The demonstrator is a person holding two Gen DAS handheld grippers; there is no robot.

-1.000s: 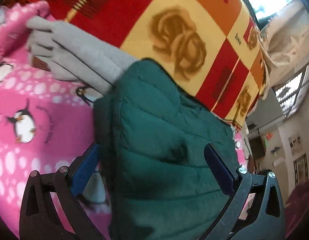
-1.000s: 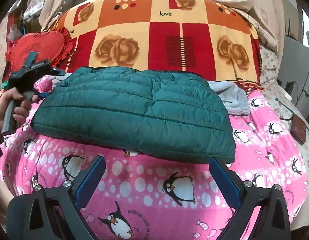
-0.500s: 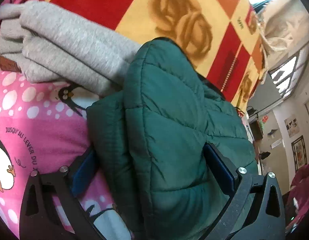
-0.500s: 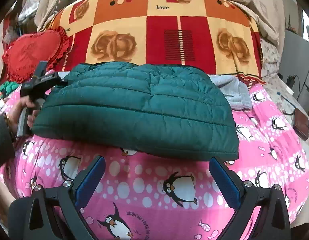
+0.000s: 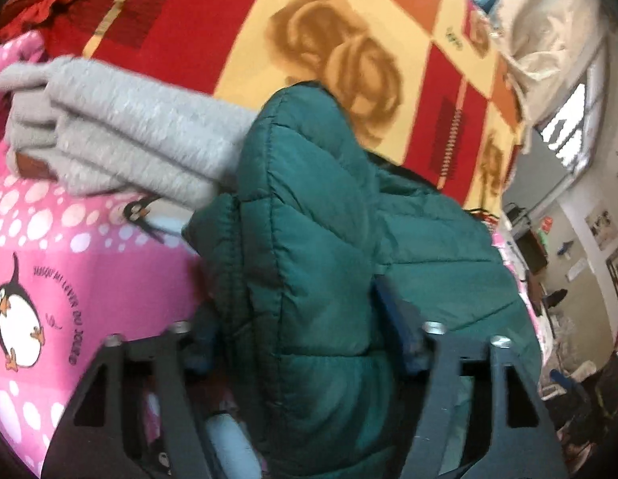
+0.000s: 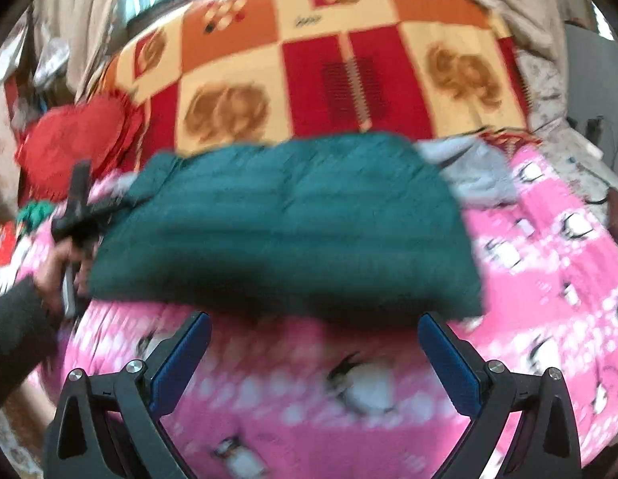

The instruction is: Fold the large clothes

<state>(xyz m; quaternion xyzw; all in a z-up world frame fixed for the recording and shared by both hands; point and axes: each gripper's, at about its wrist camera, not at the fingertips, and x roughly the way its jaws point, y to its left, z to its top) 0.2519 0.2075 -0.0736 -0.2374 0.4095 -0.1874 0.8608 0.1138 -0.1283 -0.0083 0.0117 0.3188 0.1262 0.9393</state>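
Left gripper is right on the green quilted jacket, jaws closing with a thick fold of the padded edge bunched up between the blue pads. The fold stands upright from the pink penguin-print blanket. Just behind it, touching the jacket, lies a folded grey garment. Beyond both rises the red, orange and yellow rose-patterned quilt. The picture is slightly blurred.

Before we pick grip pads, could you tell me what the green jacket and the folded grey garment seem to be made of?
Green jacket: likely synthetic shell, slight sheen, stitched puffy quilting. Folded grey garment: probably fleece or knit, matte, fuzzy.
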